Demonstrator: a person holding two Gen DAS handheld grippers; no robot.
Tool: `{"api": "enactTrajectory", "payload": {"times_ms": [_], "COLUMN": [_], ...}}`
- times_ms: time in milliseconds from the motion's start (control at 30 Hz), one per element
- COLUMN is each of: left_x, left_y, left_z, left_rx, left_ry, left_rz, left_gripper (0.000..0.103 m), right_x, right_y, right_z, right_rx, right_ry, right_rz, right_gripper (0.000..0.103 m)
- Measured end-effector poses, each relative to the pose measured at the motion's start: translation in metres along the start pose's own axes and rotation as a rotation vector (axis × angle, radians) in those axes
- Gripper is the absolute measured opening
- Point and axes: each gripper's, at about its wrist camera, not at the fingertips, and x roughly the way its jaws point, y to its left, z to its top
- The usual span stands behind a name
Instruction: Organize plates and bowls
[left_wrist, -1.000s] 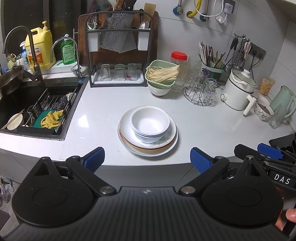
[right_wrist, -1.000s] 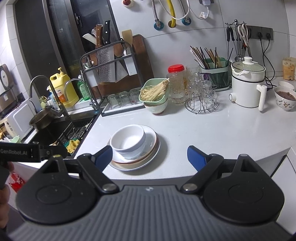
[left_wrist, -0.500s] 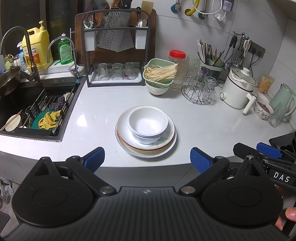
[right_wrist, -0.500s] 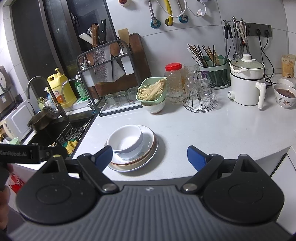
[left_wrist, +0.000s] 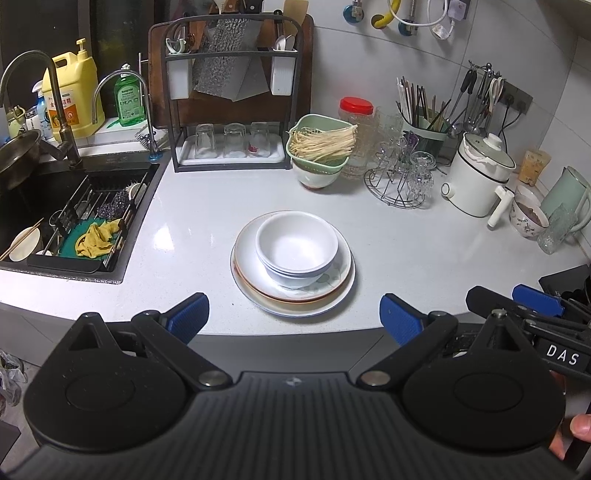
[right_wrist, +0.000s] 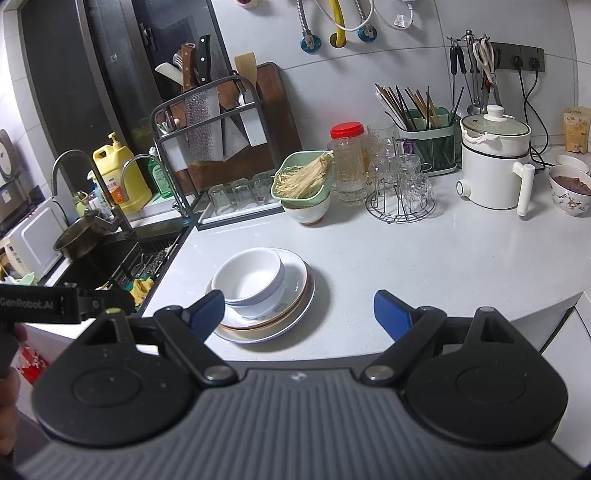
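A stack of white bowls (left_wrist: 297, 247) sits on a stack of plates (left_wrist: 258, 284) near the front edge of the white counter. It also shows in the right wrist view as bowls (right_wrist: 248, 282) on plates (right_wrist: 295, 295). My left gripper (left_wrist: 294, 317) is open and empty, held just in front of the stack. My right gripper (right_wrist: 299, 310) is open and empty, in front of the stack and slightly to its right. The right gripper also shows at the right edge of the left wrist view (left_wrist: 532, 306).
A sink (left_wrist: 44, 206) with a rack and yellow cloth lies left. A knife and glass rack (left_wrist: 229, 110), a green basket of noodles on a bowl (left_wrist: 319, 147), a glass stand (left_wrist: 400, 177), a white pot (left_wrist: 480, 177) and a patterned bowl (left_wrist: 528, 219) stand behind.
Both grippers have drifted slightly; the dish stack sits a little lower and nearer in both views. The jaws stay open and nothing was picked up.
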Motion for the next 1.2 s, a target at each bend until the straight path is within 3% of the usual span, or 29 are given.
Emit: {"api": "enactTrajectory", "payload": {"times_ms": [1200], "left_x": [0.014], "left_y": [0.001], "left_z": [0.013], "left_rx": [0.018], "left_ry": [0.013], "left_rz": [0.0], "left_gripper": [0.1], "right_x": [0.013], "right_y": [0.002], "right_z": [0.005], "right_rx": [0.012], "right_ry": [-0.003], "right_rz": [-0.001], "right_gripper": [0.089]}}
